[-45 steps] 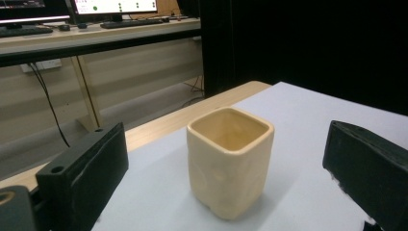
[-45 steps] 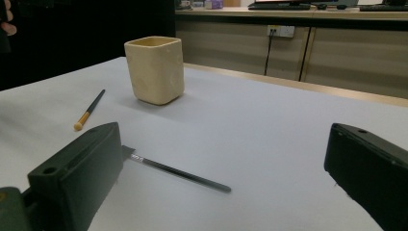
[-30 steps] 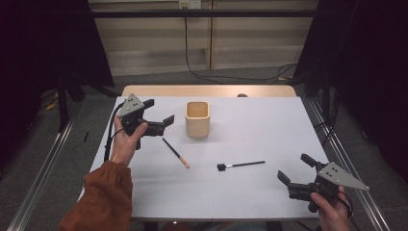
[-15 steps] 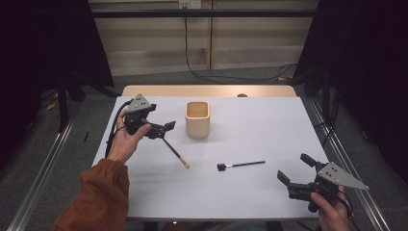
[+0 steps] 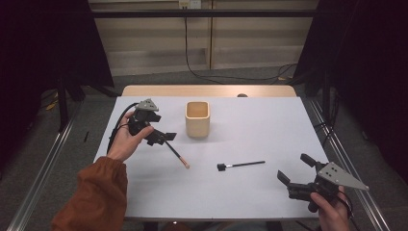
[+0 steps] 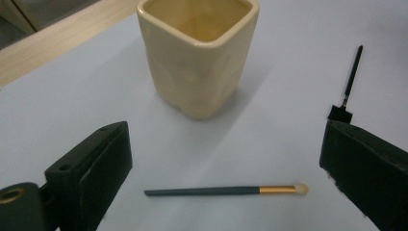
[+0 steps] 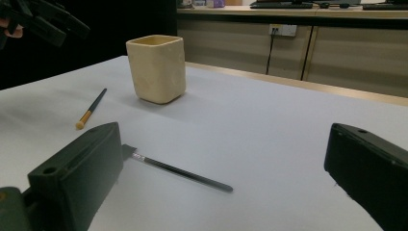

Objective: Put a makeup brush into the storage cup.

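Table (image 5: 250, 187): white top across the middle of the high view, with a wooden strip along its far edge.
Cup (image 5: 197, 118): cream, square-mouthed, upright at upper centre of the high view; it looks empty, though its floor is in shadow.
Left gripper (image 5: 161, 138): centre-left of the high view, held above the table just left of the cup, jaws spread wide and holding nothing. In the left gripper view the jaws frame the brush below.
Right gripper (image 5: 295, 174): lower right of the high view, low over the near edge, jaws also released and empty.
Gold-banded brush (image 6: 226, 190): lies flat at bottom centre of the left gripper view, pale tip to the right, between the jaws but apart from them, near the cup.
Black brush (image 5: 240, 165): thin, flat on the table, centre-right of the high view, well apart from the first brush.
Risk, grip: the handle is slim and flat on the table; closing too high would likely miss it, too low would scrape the jaws on the surface.
Risk, roll: a one-sided touch may roll the brush away.
Risk, cup: a wide swing could knock the nearby cup.
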Available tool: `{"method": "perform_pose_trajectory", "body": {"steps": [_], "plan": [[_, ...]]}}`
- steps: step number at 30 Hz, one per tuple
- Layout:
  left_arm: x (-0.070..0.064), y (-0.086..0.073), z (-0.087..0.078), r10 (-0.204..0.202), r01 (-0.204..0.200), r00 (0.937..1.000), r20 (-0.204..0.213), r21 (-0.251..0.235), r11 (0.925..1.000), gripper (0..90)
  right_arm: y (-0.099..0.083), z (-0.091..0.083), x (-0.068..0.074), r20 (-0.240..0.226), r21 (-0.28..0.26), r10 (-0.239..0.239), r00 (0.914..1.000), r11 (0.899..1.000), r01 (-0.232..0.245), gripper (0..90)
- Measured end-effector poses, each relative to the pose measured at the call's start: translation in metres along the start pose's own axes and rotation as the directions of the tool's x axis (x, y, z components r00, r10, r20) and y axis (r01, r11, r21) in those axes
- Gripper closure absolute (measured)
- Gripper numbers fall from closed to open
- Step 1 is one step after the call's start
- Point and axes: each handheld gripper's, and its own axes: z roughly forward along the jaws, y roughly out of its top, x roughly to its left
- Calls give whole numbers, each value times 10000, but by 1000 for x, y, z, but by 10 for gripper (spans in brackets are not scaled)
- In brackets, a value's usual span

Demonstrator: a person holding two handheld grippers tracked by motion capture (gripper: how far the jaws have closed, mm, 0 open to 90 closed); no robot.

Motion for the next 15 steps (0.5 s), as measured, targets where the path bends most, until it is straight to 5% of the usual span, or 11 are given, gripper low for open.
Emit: {"method": "perform_pose_trajectory", "body": {"steps": [8, 15], "plan": [[-4, -2, 11, 101, -136, 9996, 268, 1347, 9908, 42, 0, 0, 0, -26, -4, 16, 10000, 10000, -16, 0], [-4, -3, 19, 332, -475, 9977, 587, 2632, 9636, 43, 0, 0, 1, 2, -36, 66, 10000, 10000, -66, 0]]}}
